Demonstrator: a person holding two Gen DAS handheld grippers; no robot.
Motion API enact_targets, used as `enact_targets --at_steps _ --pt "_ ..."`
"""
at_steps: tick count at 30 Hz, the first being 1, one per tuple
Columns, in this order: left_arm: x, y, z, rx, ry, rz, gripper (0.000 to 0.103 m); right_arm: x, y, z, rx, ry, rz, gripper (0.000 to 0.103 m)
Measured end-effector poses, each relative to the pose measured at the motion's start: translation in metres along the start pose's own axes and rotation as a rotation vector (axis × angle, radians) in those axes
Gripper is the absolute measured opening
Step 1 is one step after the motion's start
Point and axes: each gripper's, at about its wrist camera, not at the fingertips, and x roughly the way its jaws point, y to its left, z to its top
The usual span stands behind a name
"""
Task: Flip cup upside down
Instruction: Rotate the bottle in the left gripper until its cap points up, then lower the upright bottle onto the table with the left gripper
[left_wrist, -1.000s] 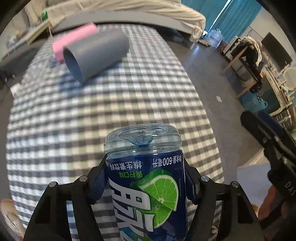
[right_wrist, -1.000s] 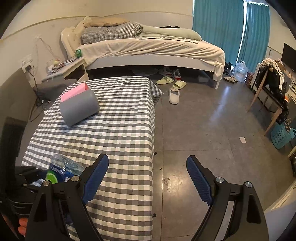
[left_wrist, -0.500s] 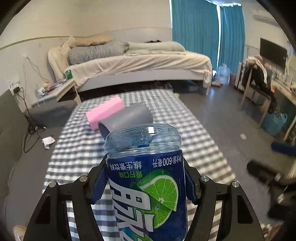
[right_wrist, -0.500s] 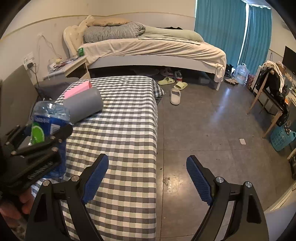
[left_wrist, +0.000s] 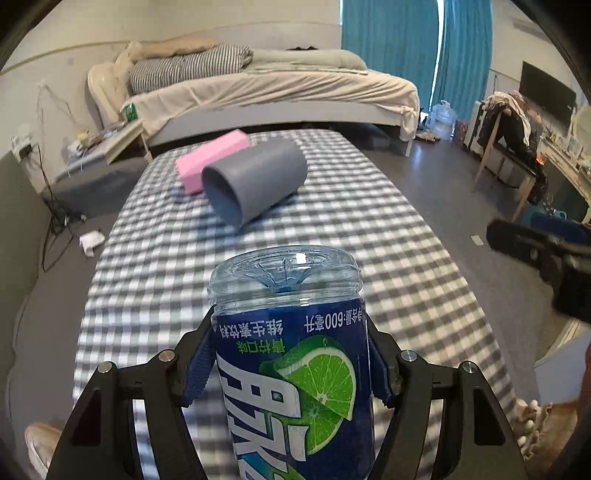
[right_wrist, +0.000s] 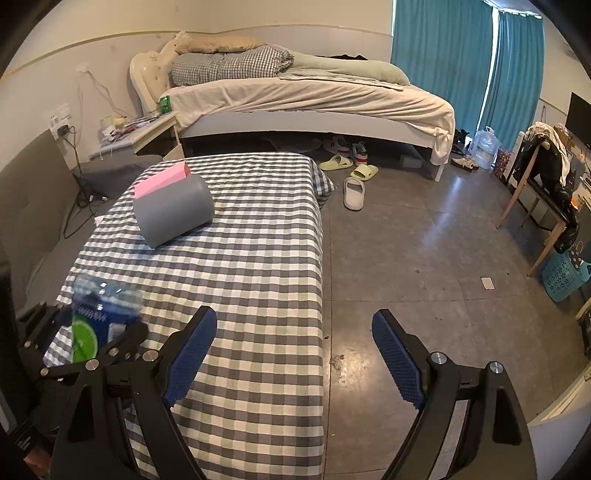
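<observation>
A clear bottle (left_wrist: 288, 332) with a blue lime label is clamped between the blue pads of my left gripper (left_wrist: 290, 354), which is shut on it. Its base points away from the camera and its print reads inverted. In the right wrist view the bottle (right_wrist: 99, 314) looks blurred, over the near left corner of the checked table (right_wrist: 258, 240). A grey cup (left_wrist: 255, 184) lies on its side further back, its mouth toward me. My right gripper (right_wrist: 293, 321) stands open and holds nothing, over the table's right edge.
A pink block (left_wrist: 210, 158) lies against the grey cup's far side. Beyond the table stand a bed (right_wrist: 303, 99) and a nightstand (right_wrist: 144, 133). Slippers (right_wrist: 352, 192) lie on the grey floor to the right. A chair (right_wrist: 543, 177) stands at the far right.
The left gripper, still holding the bottle, rose beside the table half a second ago and has come back down to the near left corner. The right gripper has hardly moved.
</observation>
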Motion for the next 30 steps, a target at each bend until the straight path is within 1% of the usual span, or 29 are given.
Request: enact_targets --at_steps 1,3,5,6,7,8,13,15,17,18,20,21,22,23,25,27,28,30 --pt "-0.003 0.000 -0.002 -0.001 0.002 -0.003 0.070 -0.001 0.000 0.000 0.001 -0.002 0.000 0.086" --pt "-0.007 0.000 -0.004 0.004 0.010 -0.036 0.071 -0.004 0.003 0.000 0.005 -0.008 0.006 0.086" --pt "-0.010 -0.003 -0.002 0.016 0.021 -0.036 0.073 -0.006 0.004 -0.001 0.008 -0.009 0.014 0.086" --pt "-0.009 -0.005 -0.001 0.025 0.043 -0.039 0.075 -0.007 0.006 -0.001 0.005 -0.010 0.019 0.086" --pt "-0.007 -0.006 0.002 0.027 0.074 -0.046 0.081 -0.009 0.008 -0.001 -0.001 -0.014 0.021 0.086" --pt "-0.006 -0.006 0.004 0.020 0.099 -0.049 0.083 -0.010 0.010 -0.001 -0.007 -0.016 0.020 0.086" --pt "0.002 0.003 0.020 -0.044 0.200 -0.083 0.083 -0.015 0.013 -0.004 -0.025 -0.018 0.005 0.086" --pt "0.007 0.011 0.030 -0.107 0.236 -0.110 0.083 -0.015 0.009 -0.003 -0.013 -0.020 0.007 0.086" --pt "0.016 0.018 0.036 -0.174 0.294 -0.128 0.083 -0.014 0.006 -0.002 -0.002 -0.020 0.005 0.086" --pt "0.022 0.020 0.039 -0.190 0.331 -0.130 0.083 -0.013 0.005 -0.001 0.003 -0.017 0.006 0.086" --pt "0.034 0.020 0.043 -0.181 0.409 -0.100 0.083 -0.010 0.004 -0.001 0.011 -0.009 0.013 0.086" --pt "0.037 0.019 0.043 -0.174 0.425 -0.089 0.083 -0.009 0.003 0.000 0.011 -0.007 0.017 0.086" --pt "0.039 0.020 0.044 -0.170 0.428 -0.089 0.081 -0.009 0.003 0.000 0.008 -0.007 0.018 0.086" --pt "0.039 0.019 0.046 -0.167 0.432 -0.089 0.075 -0.009 0.003 0.000 0.006 -0.009 0.018 0.086" --pt "0.039 0.018 0.051 -0.162 0.431 -0.092 0.075 -0.007 0.003 0.001 0.007 -0.010 0.022 0.086" --pt "0.035 0.016 0.059 -0.147 0.408 -0.089 0.074 -0.006 0.001 0.002 0.014 -0.008 0.026 0.086" --pt "0.032 0.016 0.064 -0.137 0.385 -0.085 0.074 -0.006 0.000 0.002 0.017 -0.007 0.028 0.086" --pt "0.021 0.015 0.074 -0.116 0.308 -0.061 0.074 -0.005 0.000 0.002 0.020 -0.007 0.032 0.086"
